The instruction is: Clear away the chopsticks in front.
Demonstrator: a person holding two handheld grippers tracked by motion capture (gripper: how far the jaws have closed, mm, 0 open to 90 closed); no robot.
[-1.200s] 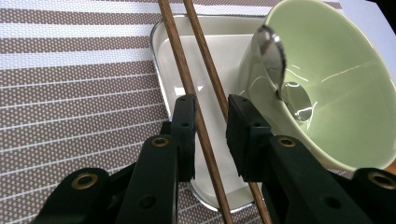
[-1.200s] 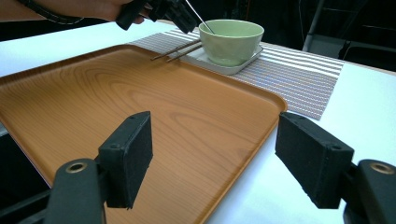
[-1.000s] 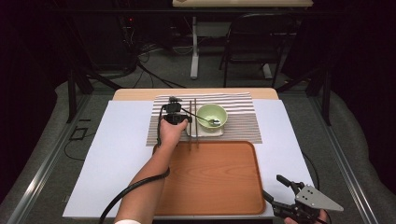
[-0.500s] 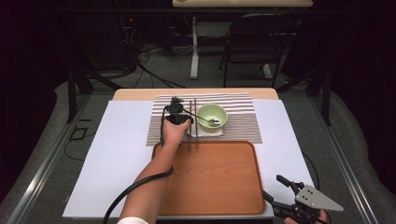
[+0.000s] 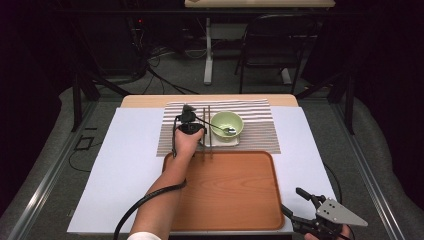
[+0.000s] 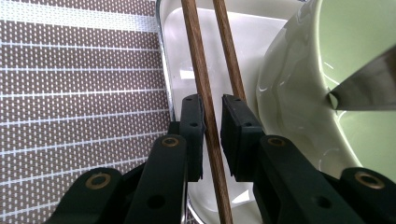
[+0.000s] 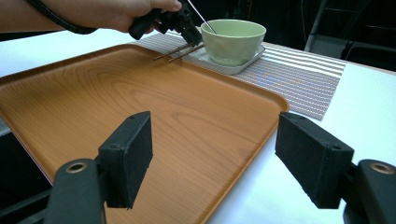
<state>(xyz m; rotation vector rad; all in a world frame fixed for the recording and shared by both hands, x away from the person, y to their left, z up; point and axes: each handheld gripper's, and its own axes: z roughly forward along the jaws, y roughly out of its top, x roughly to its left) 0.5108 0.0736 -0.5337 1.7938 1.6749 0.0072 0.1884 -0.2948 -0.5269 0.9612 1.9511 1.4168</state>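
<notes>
Two brown chopsticks [image 5: 209, 112] lie across a white square plate [image 5: 222, 141] beside a green bowl [image 5: 226, 122] that holds a metal spoon [image 5: 228, 131]. My left gripper [image 5: 201, 131] reaches down over them. In the left gripper view its jaws [image 6: 212, 105] straddle the nearer chopstick [image 6: 196, 56] and have just been closing. A thin gap still shows at the right pad, so they are open. The second chopstick [image 6: 226, 46] runs behind that pad. My right gripper [image 5: 292, 201] rests open at the tray's near right corner, with nothing between its pads [image 7: 128, 154].
A wooden tray [image 5: 230, 190] lies in front of the striped mat [image 5: 260, 130], on a white sheet [image 5: 125, 160] covering the table. The bowl's wall [image 6: 289, 70] stands close to the right of my left jaws. The spoon handle [image 6: 364, 79] sticks out over them.
The left hand has crept slightly toward the chopsticks beside the bowl. The right gripper has stayed where it was.
</notes>
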